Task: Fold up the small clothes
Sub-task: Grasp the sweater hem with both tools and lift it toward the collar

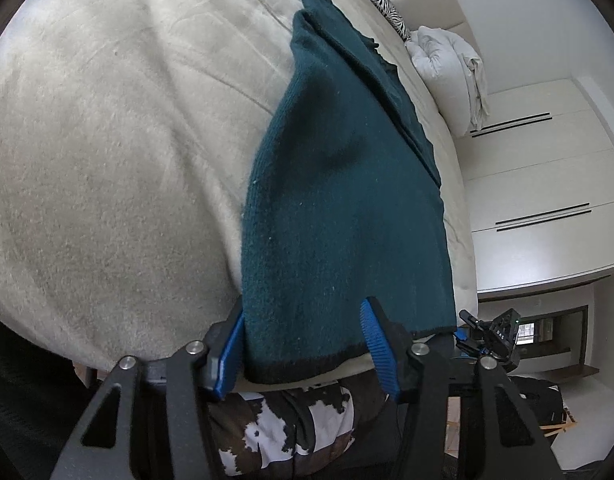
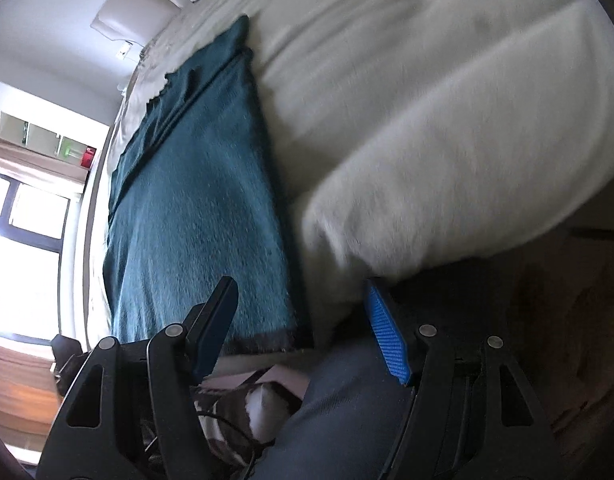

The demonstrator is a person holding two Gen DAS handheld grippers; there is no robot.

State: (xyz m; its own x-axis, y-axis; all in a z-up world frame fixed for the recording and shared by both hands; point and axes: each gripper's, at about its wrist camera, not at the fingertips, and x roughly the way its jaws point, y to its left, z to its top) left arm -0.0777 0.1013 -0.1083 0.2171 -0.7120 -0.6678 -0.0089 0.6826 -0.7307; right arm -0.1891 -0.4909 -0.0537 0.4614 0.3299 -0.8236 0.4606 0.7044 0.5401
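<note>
Lying lengthwise on the cream bed cover [image 1: 107, 152], the dark teal knitted garment [image 1: 339, 184] was doubled over along 1 long side, its darker hem reaching the near edge of the bed. The left gripper [image 1: 303, 344] stood with its 2 blue-padded fingers [image 1: 377, 344] spread apart around the hem, 1 pad at the folded edge and the other lying over the cloth, so the jaws were open and clamped nothing. The right gripper [image 2: 303, 328] likewise had its jaws wide apart, the 1 finger [image 2: 217, 320] resting over the hem corner of the teal garment [image 2: 195, 200] and the other beside the pale bed cover [image 2: 447, 128]; this view was blurred. In the left wrist view the right tool appeared as a small black device at the far hem corner. Beyond the garment, a zebra-print cushion [image 1: 381, 0] and a bundled white duvet [image 1: 447, 76] sat near the headboard, with white wardrobe doors [image 1: 547, 184] further off. A black-and-white patterned fabric [image 1: 291, 420] showed below the bed edge, between the left tool's arms. A bright window [image 2: 23, 216] filled the left margin of the right wrist view.
</note>
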